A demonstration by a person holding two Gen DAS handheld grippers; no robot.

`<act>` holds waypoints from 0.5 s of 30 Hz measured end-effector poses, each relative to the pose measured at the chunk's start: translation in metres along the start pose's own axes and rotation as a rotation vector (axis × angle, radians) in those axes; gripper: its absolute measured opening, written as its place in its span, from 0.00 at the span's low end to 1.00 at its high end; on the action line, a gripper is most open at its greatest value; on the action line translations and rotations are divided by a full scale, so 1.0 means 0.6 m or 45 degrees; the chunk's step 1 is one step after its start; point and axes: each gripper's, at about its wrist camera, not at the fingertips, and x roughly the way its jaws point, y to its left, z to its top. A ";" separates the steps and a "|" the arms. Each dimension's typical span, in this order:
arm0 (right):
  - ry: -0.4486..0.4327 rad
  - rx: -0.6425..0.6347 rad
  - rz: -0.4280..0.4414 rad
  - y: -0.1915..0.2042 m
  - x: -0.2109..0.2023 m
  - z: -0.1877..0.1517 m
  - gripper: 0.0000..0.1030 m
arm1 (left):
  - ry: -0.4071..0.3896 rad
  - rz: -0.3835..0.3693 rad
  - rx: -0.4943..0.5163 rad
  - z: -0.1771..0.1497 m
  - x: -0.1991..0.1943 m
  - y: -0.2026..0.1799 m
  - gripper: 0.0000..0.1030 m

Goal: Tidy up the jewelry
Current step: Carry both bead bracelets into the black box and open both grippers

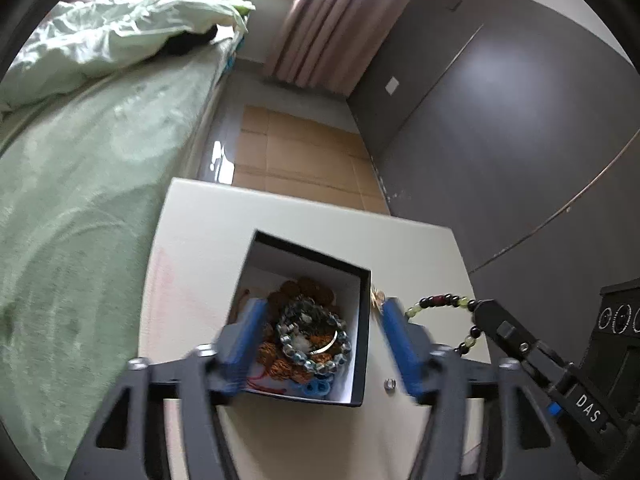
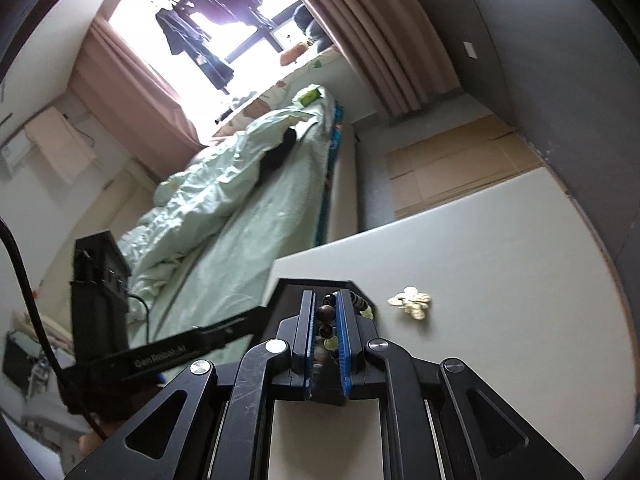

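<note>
Left wrist view: the left tool (image 1: 322, 344) stands wide, its blue pads straddling the right wall of an open black box (image 1: 362, 320) with a white lining that sits on the white counter (image 1: 192, 248). One pad is inside the box, the other outside, and nothing is gripped. Inside the box lie a blue-grey bead bracelet (image 1: 316, 338), a gold ring (image 1: 326, 346) and brown carved beads (image 1: 308, 290), heaped together. Just right of the box, the right tool (image 1: 480, 310) holds a bracelet of dark and pale green beads (image 1: 440, 302), whose loop hangs above the counter between the two tools. A small silver nut (image 1: 389, 383) lies on the counter beside the box.

Right wrist view: the right tool (image 2: 325, 312) is narrow, clamped on the dark and green bead bracelet (image 2: 325, 314) over the box corner (image 2: 288, 292). A gold flower-shaped ornament (image 2: 411, 301) lies on the counter (image 2: 500, 280) to the right, apart from the tool. A green bed (image 2: 224, 232) lies beyond.
</note>
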 end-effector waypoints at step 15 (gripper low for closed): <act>0.045 -0.009 0.121 0.047 0.061 -0.017 0.12 | -0.029 0.034 -0.121 0.011 -0.024 0.061 0.68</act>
